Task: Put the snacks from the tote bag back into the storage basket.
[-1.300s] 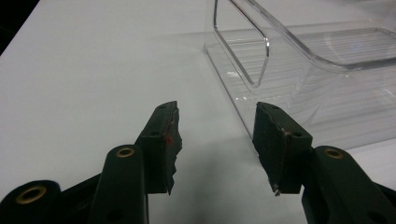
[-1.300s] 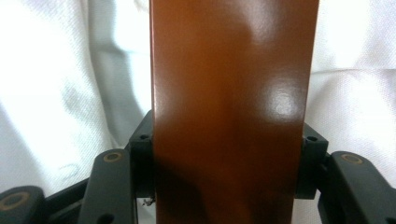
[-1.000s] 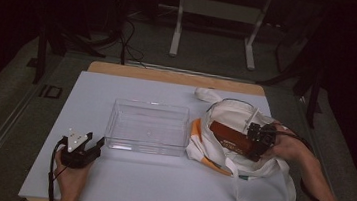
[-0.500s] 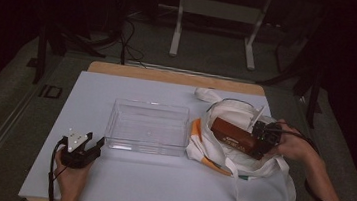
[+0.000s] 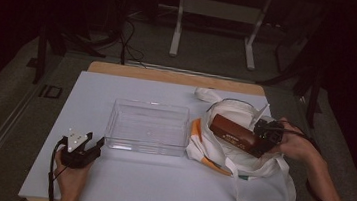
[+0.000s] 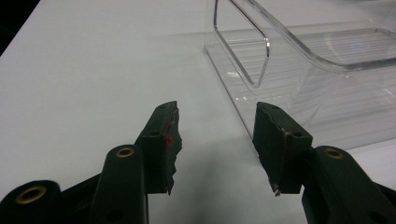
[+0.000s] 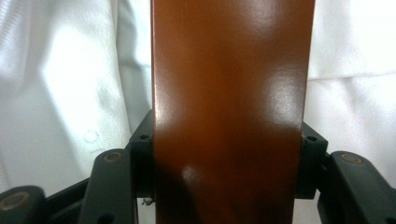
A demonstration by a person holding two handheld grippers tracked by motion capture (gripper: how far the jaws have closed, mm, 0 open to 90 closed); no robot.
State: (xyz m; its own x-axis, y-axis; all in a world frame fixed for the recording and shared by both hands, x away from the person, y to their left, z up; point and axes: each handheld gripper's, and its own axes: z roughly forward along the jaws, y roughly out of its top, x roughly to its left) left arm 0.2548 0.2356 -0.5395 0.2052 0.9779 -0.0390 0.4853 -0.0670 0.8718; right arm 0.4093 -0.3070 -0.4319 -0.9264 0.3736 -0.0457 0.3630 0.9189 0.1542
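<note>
We hold the right gripper (image 5: 255, 139) level over the white bag (image 5: 259, 174), wrist reaching inward, jaws clamped on the brown box (image 5: 231, 132). Our left gripper (image 5: 92, 147) rests on the table (image 5: 157, 189) beside the clear tray (image 5: 147, 127), jaws apart and empty.

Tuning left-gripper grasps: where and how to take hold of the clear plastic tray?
Grip the near-left corner wall of the clear tray, one jaw inside and one outside, coming from the left gripper's side. The thin upright rim fits between its open jaws, and that corner sits nearest them. The slick plastic may slip.
</note>
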